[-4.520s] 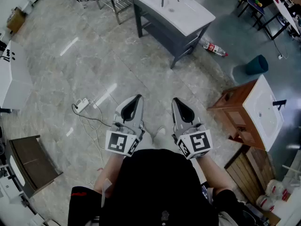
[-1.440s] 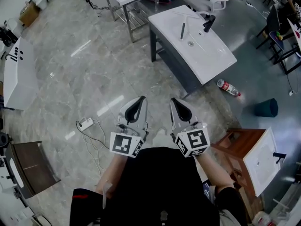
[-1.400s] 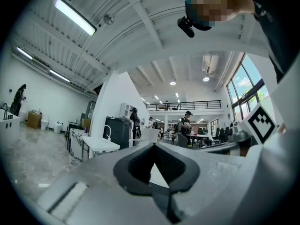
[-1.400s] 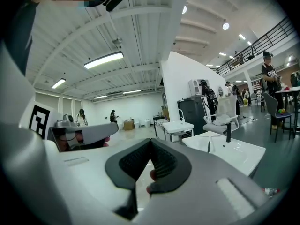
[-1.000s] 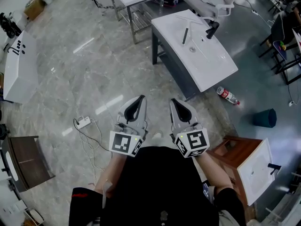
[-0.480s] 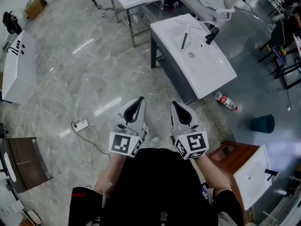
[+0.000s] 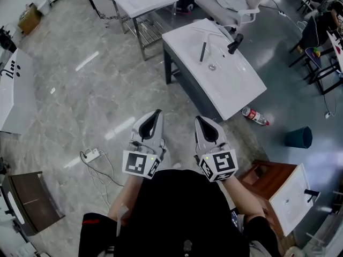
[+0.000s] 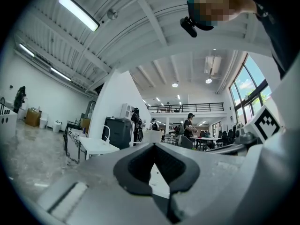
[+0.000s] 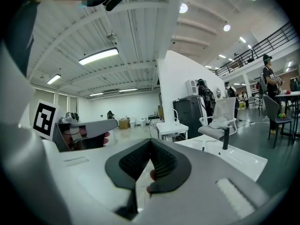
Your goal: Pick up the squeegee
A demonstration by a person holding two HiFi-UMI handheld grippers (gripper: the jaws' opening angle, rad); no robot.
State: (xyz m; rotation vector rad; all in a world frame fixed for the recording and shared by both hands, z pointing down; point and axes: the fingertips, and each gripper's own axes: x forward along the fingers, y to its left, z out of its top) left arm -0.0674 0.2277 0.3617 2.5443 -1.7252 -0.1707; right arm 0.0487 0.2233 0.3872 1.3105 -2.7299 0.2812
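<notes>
Both empty, jaws together: left hand-held gripper (image 7: 156, 112) and right hand-held gripper (image 7: 199, 119), side by side over the grey marble floor (image 7: 91, 95). The squeegee, a slim dark stick (image 7: 203, 37), lies on the white basin worktop with a dark grey frame (image 7: 238, 87). It is at 1 o'clock from the grippers and well apart, with a black tap (image 7: 233, 42) near its 3 o'clock.

Step looks like approach:
- close in on the worktop
- open one gripper early
- grip mid-handle across its width
- stay off the tap

Blade end is too small to make out; a pale strip at its 12 o'clock may be the blade. Right gripper view shows worktop and tap, squeegee unclear. Left gripper view doesn't show it.
</notes>
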